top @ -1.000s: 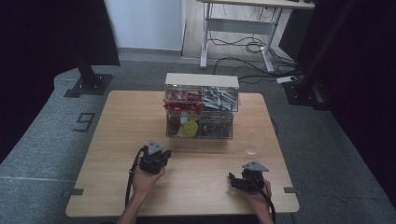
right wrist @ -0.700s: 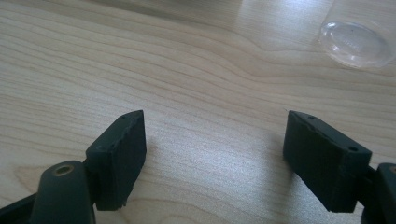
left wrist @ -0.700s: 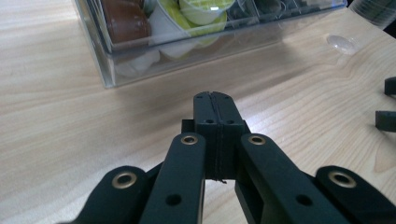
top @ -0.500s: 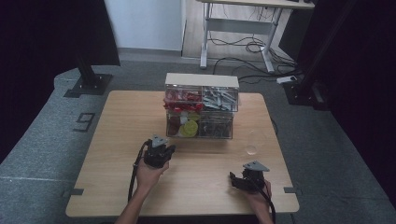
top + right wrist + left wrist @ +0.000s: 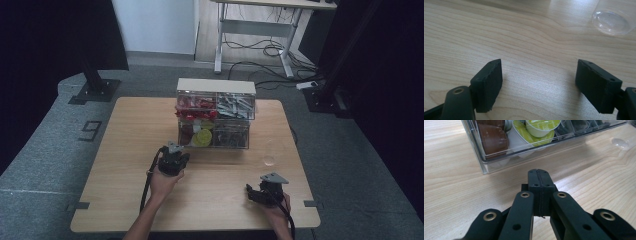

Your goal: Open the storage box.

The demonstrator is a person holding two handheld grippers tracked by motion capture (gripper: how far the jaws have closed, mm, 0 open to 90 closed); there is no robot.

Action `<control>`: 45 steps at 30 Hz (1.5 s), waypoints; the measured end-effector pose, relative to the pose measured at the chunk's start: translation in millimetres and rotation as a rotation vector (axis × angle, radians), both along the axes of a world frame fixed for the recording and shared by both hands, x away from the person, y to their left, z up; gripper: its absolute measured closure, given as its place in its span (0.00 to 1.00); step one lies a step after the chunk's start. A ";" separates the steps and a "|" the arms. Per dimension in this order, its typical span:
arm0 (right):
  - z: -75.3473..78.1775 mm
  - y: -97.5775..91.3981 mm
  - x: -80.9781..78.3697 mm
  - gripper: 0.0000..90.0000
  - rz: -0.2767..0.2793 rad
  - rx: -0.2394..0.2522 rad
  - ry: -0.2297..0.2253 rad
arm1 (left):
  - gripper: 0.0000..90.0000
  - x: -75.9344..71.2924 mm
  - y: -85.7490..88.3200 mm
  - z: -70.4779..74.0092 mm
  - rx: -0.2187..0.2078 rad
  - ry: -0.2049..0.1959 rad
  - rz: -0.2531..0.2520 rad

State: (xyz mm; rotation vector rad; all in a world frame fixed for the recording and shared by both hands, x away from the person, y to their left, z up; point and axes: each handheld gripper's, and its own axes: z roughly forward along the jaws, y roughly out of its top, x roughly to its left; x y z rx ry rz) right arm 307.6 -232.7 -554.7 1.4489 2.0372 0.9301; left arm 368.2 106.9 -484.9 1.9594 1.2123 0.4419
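change: left claw [image 5: 176, 154] had crept up-frame to the organizer's [image 5: 214, 120] lower drawer, centre frame | left: clamped shut, empty | right claw [image 5: 537, 82]: wide apart, empty, lower right | meaning: probably about to work the capsule [image 5: 541, 125] drawer

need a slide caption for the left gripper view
Shut left tool aimed at the clear drawer of brown and green-lidded coffee capsules on the wooden table.

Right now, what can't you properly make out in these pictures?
- Upper drawers of the clear box, high view: red and grey contents too small to name.
- Dark pods at the top right, left claw view: cut off by the edge.
- Clear cup, right claw view: its top cut off by the edge.
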 end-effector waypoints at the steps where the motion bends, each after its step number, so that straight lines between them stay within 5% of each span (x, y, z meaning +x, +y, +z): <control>1: 0.0 0.0 0.0 0.25 0.000 0.000 0.000 | 1.00 1.8 -1.2 -0.3 0.002 0.001 0.001; 25: 0.0 -0.1 0.0 0.25 0.000 0.000 0.000 | 1.00 29.7 -14.2 -8.4 0.021 0.026 0.025; 45: 0.0 -0.1 0.1 0.25 0.000 0.002 0.001 | 1.00 25.4 -14.0 -2.8 0.011 0.014 0.024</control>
